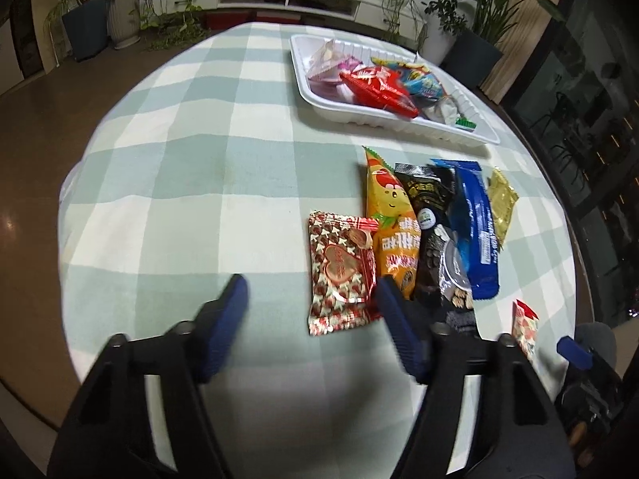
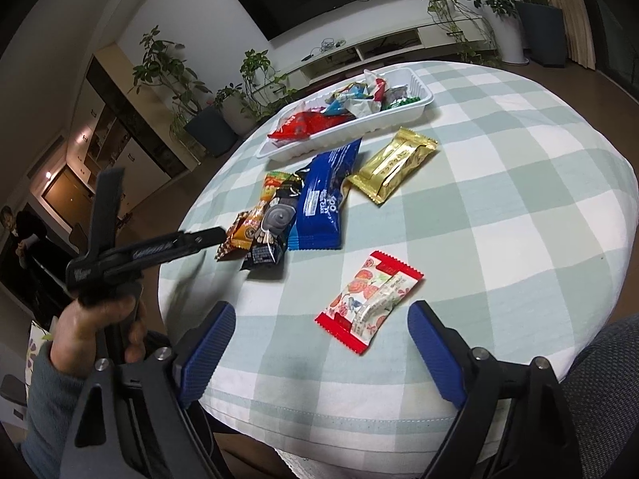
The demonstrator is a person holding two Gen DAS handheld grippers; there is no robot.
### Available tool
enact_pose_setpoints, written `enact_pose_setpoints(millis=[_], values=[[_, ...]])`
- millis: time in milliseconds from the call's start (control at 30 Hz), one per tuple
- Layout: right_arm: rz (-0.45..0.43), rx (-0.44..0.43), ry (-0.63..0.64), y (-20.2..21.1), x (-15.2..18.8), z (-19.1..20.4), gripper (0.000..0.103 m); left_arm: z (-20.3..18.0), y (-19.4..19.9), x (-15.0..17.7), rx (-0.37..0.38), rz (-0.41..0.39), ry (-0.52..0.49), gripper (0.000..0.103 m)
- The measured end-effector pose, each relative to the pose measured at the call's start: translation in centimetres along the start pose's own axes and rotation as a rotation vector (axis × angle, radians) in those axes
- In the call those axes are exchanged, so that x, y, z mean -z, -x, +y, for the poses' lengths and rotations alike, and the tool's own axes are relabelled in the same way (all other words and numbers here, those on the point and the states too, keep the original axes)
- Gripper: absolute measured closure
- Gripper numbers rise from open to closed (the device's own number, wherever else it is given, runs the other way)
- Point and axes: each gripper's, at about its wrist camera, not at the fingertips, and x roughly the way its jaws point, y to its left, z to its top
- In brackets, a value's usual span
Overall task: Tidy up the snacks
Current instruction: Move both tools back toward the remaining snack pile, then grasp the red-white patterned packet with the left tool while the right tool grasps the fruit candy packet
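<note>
A white tray at the table's far side holds several snack packs; it also shows in the right wrist view. Loose packs lie in front of it: a red heart-print pack, an orange pack, a black pack, a blue pack and a gold pack. A red-and-white strawberry pack lies nearest the right gripper. My left gripper is open and empty, just before the heart-print pack. My right gripper is open and empty, just short of the strawberry pack.
The round table has a green-and-white checked cloth. The hand-held left gripper shows at the table's left edge in the right wrist view. Potted plants and a TV cabinet stand beyond the table.
</note>
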Motion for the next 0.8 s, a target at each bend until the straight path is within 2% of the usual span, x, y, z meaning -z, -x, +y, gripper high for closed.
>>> enact_pose_setpoints(millis=[200,433,700,800], values=[[0.01,0.0,-0.006,-0.3,0.2,-0.3,0.014,-0.7,-1.0,-1.3,-0.003,0.008,-0.024,0.044],[0.025,0.002,0.001,-0.5,0.5,-0.1,0.015,-0.7,-2.6,-2.1,-0.046,0.047,-0.053,0.045],[0.026,0.01,0.012,-0.4,0.5,0.2,0.016,-1.9,-3.6,-2.2,-0.112,0.074,-0.136,0.045],[0.025,0.012,0.015,-0.3,0.5,0.3,0.017,-2.1,-3.8,-2.3,-0.132,0.078,-0.164,0.053]])
